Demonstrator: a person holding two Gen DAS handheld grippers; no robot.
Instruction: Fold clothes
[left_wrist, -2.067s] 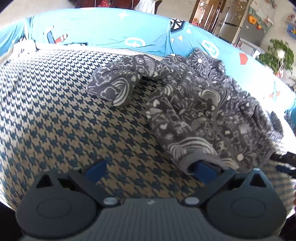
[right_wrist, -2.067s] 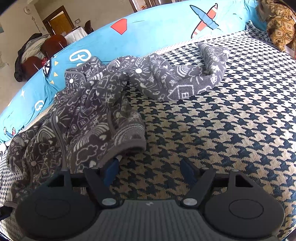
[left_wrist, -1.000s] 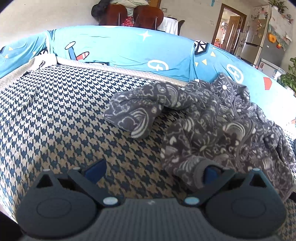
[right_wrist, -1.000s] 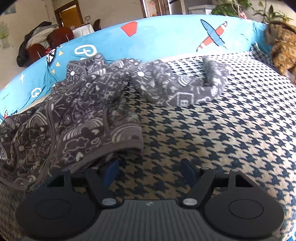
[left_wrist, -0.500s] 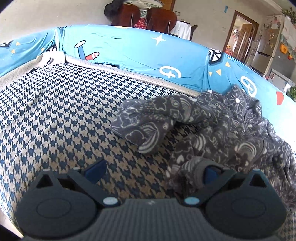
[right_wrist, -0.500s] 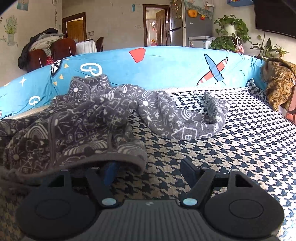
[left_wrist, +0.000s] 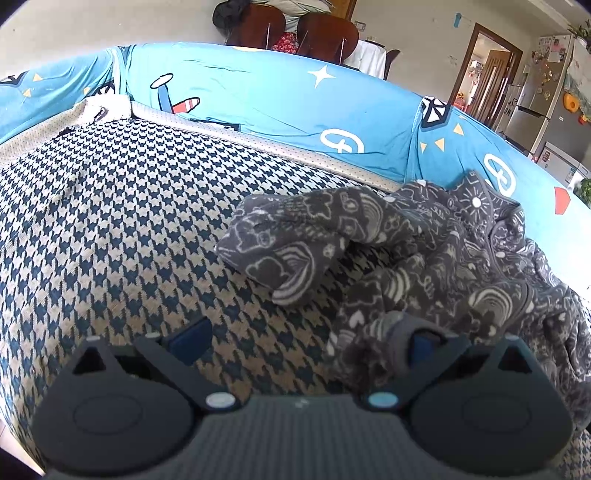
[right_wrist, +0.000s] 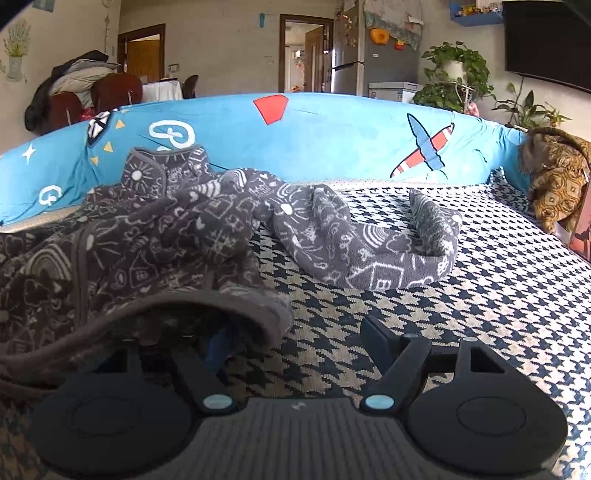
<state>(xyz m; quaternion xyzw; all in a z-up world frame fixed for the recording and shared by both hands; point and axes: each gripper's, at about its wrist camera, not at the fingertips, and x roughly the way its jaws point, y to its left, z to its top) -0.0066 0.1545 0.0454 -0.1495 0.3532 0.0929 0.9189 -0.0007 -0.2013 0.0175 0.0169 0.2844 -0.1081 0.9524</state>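
A: What lies on the houndstooth cover (right_wrist: 461, 302)?

B: A grey patterned fleece garment (right_wrist: 155, 236), bunched at the left. One sleeve (right_wrist: 369, 254) runs right across the cover and bends back at its cuff.

A: And the right gripper (right_wrist: 295, 339)?

B: Its jaws stand wide apart. The garment's hem (right_wrist: 207, 299) drapes over the left finger (right_wrist: 218, 343); the right finger (right_wrist: 376, 336) is bare above the cover.

A: Farther off?

B: A blue cushion wall (right_wrist: 332, 136) printed with a plane, then potted plants (right_wrist: 454, 74) at the far right.

Houndstooth sofa seat (left_wrist: 110, 229), blue cartoon-print backrest (right_wrist: 332, 144), potted plant (right_wrist: 456, 70), brown patterned cushion (right_wrist: 554, 181).
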